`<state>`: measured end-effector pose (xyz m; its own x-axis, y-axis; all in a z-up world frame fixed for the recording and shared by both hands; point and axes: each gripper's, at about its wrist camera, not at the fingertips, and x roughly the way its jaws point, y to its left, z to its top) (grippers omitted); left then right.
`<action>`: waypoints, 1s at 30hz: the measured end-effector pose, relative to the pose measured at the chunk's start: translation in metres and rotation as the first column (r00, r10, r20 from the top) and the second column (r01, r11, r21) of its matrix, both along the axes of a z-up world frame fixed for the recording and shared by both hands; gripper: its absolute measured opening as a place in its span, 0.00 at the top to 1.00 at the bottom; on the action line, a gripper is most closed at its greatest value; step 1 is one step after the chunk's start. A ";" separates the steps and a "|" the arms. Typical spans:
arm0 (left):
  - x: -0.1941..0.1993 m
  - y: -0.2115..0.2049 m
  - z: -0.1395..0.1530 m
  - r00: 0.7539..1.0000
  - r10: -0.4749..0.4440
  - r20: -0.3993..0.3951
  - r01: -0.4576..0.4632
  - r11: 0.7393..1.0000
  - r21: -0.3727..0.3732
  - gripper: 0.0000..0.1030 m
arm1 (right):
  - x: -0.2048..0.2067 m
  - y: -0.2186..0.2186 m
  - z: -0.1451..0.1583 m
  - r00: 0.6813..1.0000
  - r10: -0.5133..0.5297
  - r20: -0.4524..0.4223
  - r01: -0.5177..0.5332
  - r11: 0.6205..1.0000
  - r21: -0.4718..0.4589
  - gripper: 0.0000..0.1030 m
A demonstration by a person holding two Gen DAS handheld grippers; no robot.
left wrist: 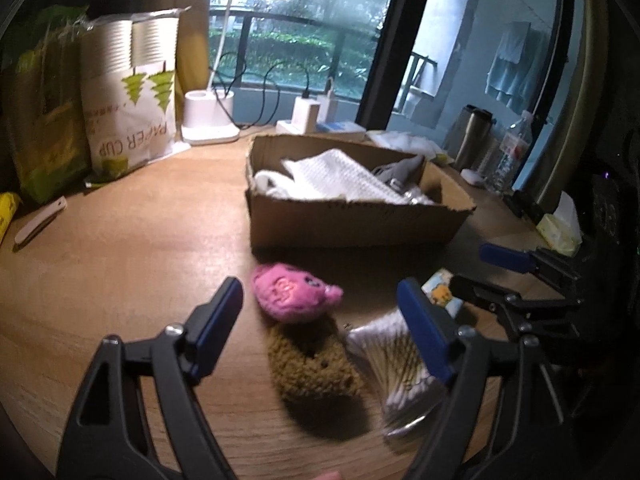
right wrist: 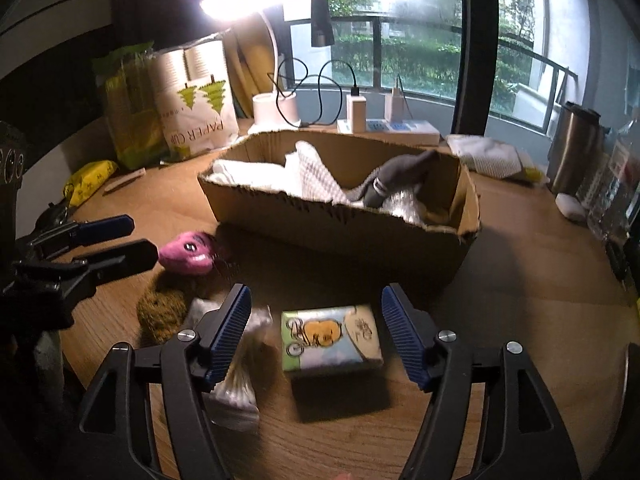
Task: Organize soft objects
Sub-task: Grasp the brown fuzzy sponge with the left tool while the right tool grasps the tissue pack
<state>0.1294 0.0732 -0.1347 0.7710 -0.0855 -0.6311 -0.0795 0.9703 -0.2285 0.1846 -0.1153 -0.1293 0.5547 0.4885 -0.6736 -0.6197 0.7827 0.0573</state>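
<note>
- Cardboard box (right wrist: 340, 224) beyond both claws already holds white cloth (right wrist: 316, 176) and a grey sock (right wrist: 400, 178).
- Left claw (left wrist: 320, 334), wide and empty, brackets the pink toy (left wrist: 294, 294) and brown toy (left wrist: 316, 364).
- Right claw (right wrist: 316, 334), wide and empty, brackets the tissue pack (right wrist: 330, 338) on the bench (right wrist: 520, 320).

A home desk by a balcony window (right wrist: 420, 48); desk lamp (left wrist: 208, 120), chargers, hanging laundry (left wrist: 512, 64).

Upside-down print "PAPER CUP" on white bag (left wrist: 130, 92), upper left of left wrist view; same bag (right wrist: 198, 98) upper left of right wrist view, same wording, last letter partly cut off. Small faint line above those words, unreadable. Markings on small cartoon packet (right wrist: 331, 338), lower centre of right wrist view, too blurred to read.
</note>
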 end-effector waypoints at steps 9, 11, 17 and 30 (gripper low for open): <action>0.006 -0.001 -0.027 0.995 0.024 -0.096 -0.022 1.000 0.018 0.21 | 0.006 -0.009 -0.022 0.999 -0.016 -0.050 0.016 1.000 -0.014 0.31; 0.009 0.000 -0.035 0.992 0.032 -0.125 -0.029 0.999 0.020 0.21 | 0.007 -0.009 -0.026 0.998 -0.015 -0.062 0.014 1.000 -0.019 0.31; 0.014 0.000 -0.047 0.985 0.034 -0.168 -0.028 0.999 0.038 0.21 | 0.009 -0.007 -0.034 0.996 -0.011 -0.085 0.008 1.000 -0.026 0.31; 0.011 -0.001 -0.053 0.984 -0.002 -0.177 0.011 0.999 0.051 0.35 | 0.012 -0.001 -0.044 0.994 -0.008 -0.108 0.002 0.998 -0.063 0.31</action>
<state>0.1403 0.0725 -0.1881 0.6461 -0.0535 -0.7614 -0.1081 0.9811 -0.1607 0.1970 -0.1161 -0.1734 0.4792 0.4406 -0.7591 -0.6087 0.7899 0.0743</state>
